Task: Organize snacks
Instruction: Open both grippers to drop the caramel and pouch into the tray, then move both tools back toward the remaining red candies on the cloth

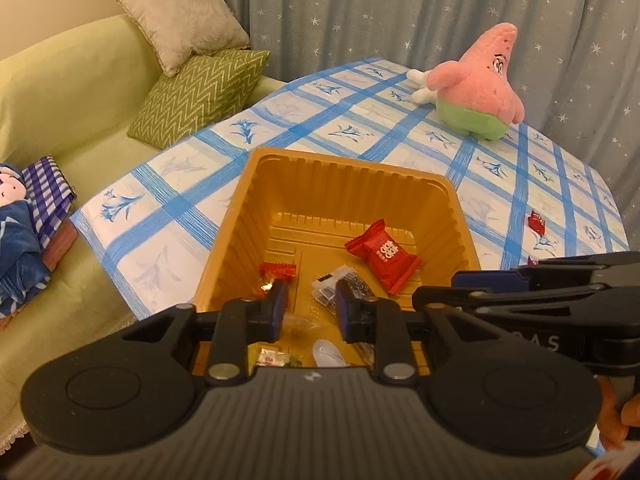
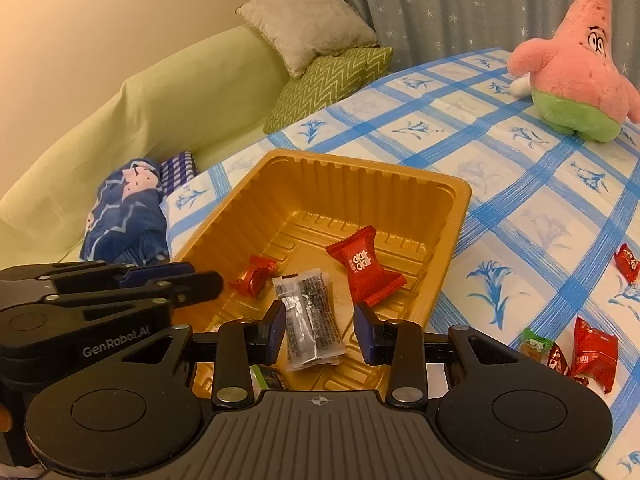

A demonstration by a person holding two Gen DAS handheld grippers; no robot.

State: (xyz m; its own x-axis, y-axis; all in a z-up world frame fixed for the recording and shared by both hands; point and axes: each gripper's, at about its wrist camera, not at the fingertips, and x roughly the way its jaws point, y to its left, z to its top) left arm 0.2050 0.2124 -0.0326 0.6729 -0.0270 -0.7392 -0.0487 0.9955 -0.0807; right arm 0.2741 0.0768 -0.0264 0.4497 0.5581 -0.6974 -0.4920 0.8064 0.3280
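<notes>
Left wrist view: blue-checked white tablecloth covers the table, green sofa to the left, starred grey curtain behind. Left gripper hangs over the gold ribbed plastic tray, jaws parted, nothing between them; the red square snack packet lies ahead inside the tray.

Right wrist view: right gripper is parted, empty, above a clear black-printed sachet. Only this view shows loose red wrapped candies on the cloth, right of the gripper.

Tray on counter, directly ahead of both tools. Wrapped snacks in tray. More snacks on counter, right of right tool. Plush toy far ahead-right. Sofa left, cushions on it.
</notes>
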